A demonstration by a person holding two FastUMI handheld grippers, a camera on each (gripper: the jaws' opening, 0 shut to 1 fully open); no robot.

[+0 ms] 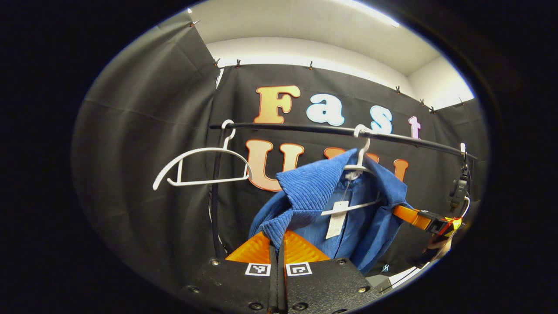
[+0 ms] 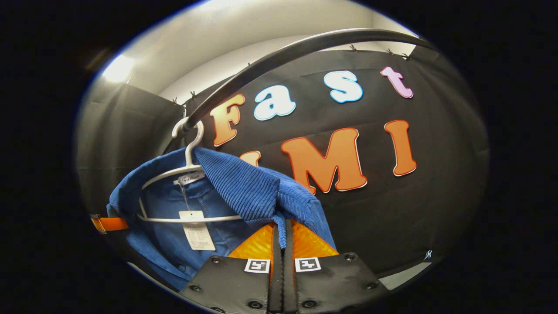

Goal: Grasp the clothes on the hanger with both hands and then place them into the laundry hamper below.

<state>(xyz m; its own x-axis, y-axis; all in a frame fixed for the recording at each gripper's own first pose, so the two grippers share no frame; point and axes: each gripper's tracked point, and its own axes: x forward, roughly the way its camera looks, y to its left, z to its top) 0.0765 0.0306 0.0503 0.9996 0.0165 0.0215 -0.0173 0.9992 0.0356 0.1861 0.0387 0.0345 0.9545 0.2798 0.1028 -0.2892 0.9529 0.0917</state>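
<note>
A blue corduroy jacket [image 1: 314, 192] hangs on a white hanger [image 1: 359, 161] from a black rail [image 1: 305, 127]. My left gripper [image 1: 277, 242] is shut on the edge of the jacket's left lapel. Across the jacket, the other gripper's finger [image 1: 412, 216] shows at its far side. In the right gripper view the same jacket [image 2: 244, 192] hangs on its hanger [image 2: 187, 168], a paper tag [image 2: 196, 233] dangling inside. My right gripper [image 2: 282, 237] is shut on the lapel edge nearest it. The hamper is out of sight.
An empty white hanger [image 1: 200, 168] hangs on the rail at the left, beside a black upright post [image 1: 214, 196]. The rail [image 2: 305, 48] arcs overhead in the right gripper view. The black booth wall stands close behind.
</note>
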